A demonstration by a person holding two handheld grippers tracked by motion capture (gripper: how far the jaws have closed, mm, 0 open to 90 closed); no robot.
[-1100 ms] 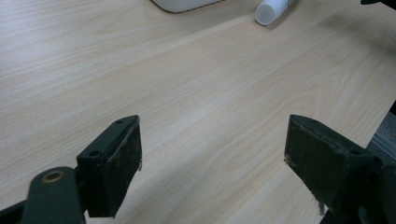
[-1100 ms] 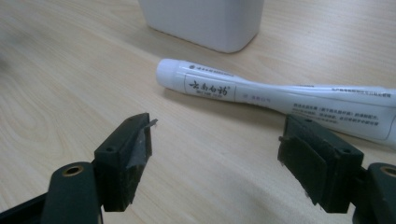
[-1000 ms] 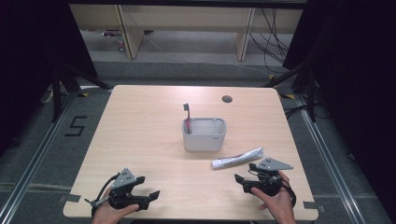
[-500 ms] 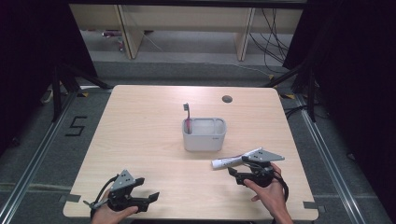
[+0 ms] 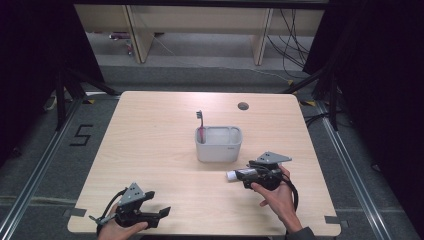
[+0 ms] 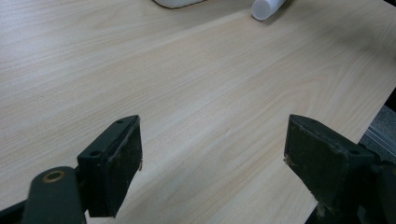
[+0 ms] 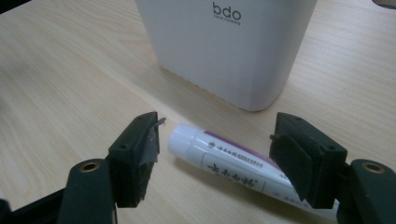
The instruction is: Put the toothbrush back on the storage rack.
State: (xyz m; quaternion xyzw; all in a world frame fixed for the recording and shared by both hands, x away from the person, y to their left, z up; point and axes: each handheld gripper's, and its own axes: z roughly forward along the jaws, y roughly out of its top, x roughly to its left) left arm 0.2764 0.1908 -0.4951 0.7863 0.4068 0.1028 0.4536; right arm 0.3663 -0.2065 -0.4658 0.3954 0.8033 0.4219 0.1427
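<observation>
Toothpaste tube (image 7: 233,164) lying on bench (image 5: 150,150) beside white holder (image 5: 218,144), between right gripper (image 7: 215,156) jaws, apart. Left gripper (image 6: 212,163) idle, jaws apart. Likely approach step; next, closing on tube.

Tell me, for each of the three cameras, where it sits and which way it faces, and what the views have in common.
High view: above the person's side, looking forward and down on the table; both hands show, with left gripper and right gripper.
Left gripper view: rides the left gripper, facing across bare wood between its open jaws.
Right gripper view: rides the right gripper, facing the white holder; jaws straddle the toothpaste tube.
Shared: all three show the tube.
</observation>
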